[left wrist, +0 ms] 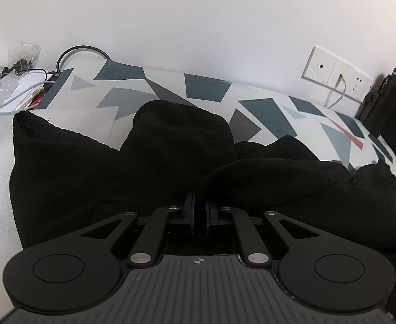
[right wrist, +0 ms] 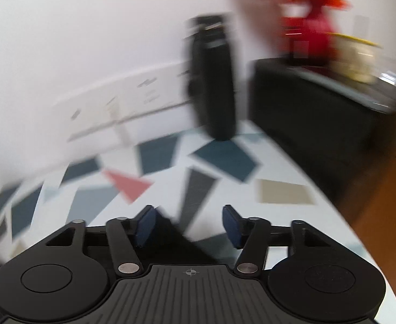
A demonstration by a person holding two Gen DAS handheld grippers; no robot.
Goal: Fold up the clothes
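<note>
A black garment (left wrist: 95, 167) lies crumpled across the table with the geometric-patterned cloth (left wrist: 206, 86). My left gripper (left wrist: 200, 205) is shut on a fold of this black garment, which bulges up in front of the fingers. In the right wrist view, my right gripper (right wrist: 188, 222) stands open above the patterned cloth (right wrist: 225, 159), with nothing between its blue pads (right wrist: 145, 224). A dark scrap of the garment (right wrist: 176, 235) shows just below and behind the left finger. The right view is blurred by motion.
A tall black bottle (right wrist: 214, 81) stands at the back of the table beside a dark cabinet (right wrist: 319, 113) carrying a red object (right wrist: 308, 35). Wall sockets (left wrist: 335, 73) with a plugged cable sit behind. Cables and plastic bags (left wrist: 17, 81) clutter the far left.
</note>
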